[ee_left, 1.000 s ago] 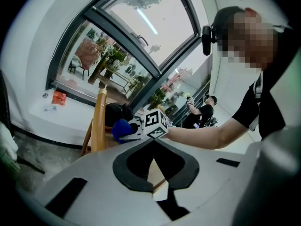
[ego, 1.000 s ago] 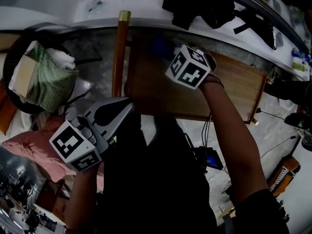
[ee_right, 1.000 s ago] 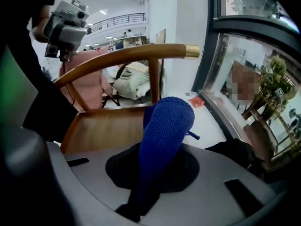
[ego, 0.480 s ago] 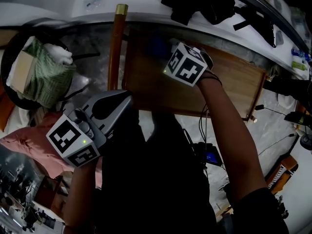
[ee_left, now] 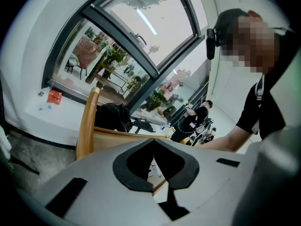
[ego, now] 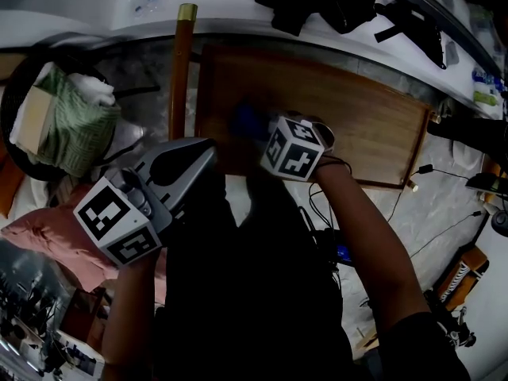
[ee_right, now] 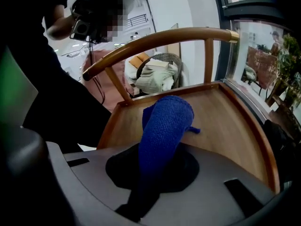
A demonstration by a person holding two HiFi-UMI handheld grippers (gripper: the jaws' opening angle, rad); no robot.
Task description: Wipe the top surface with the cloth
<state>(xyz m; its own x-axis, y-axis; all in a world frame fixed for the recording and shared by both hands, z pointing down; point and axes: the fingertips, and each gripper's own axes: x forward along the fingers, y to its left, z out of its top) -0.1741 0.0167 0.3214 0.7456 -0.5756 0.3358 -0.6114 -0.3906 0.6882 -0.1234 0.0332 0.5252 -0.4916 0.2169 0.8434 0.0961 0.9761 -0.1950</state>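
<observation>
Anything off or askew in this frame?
Nothing spilled or damaged. One oddity: the blue cloth sits bunched in a roll in the jaws of the right gripper, so little of it meets the wooden surface.

This looks like an office or studio room. Tall windows and a white sill run behind the wooden chair, and black bags lie on that sill. Cables trail over the floor right of the chair. A basket of fabric sits to its left.

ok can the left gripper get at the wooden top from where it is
Probably yes: the left gripper is shut and empty beside the wooden top's near left corner, with nothing between them.
</observation>
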